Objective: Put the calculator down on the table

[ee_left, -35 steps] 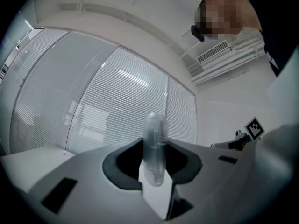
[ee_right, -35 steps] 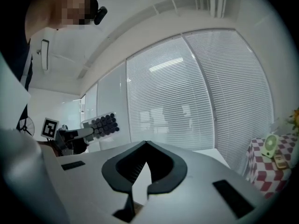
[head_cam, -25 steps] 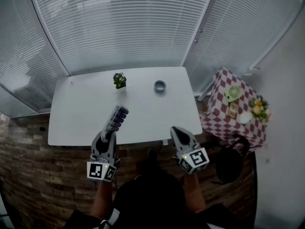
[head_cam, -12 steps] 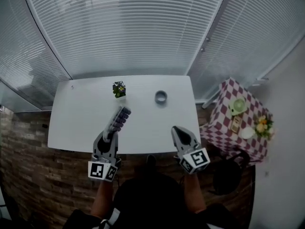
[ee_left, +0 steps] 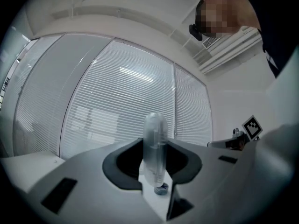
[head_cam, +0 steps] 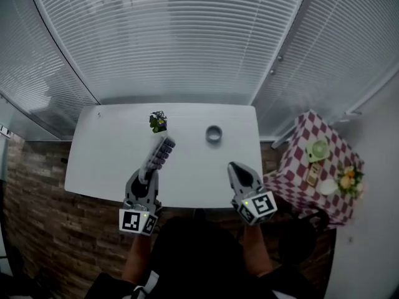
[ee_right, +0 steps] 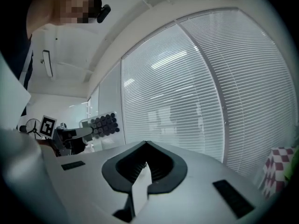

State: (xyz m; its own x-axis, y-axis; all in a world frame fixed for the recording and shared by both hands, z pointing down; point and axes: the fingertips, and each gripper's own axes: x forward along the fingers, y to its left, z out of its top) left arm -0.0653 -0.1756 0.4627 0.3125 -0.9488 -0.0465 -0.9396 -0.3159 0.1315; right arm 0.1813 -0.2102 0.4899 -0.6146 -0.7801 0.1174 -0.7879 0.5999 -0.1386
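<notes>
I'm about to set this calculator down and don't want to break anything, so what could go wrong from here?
The left gripper holds the calculator by one end only, edge-on between the jaws, so it may swing or slip on the way down. Its far end is near the small plant on the table and could tip it if pushed forward.

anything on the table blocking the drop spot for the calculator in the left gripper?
Nothing visible. The calculator in the left gripper is over bare table near the front edge. The potted plant stands just beyond its far end, the round dish further right; neither lies under it.
</notes>
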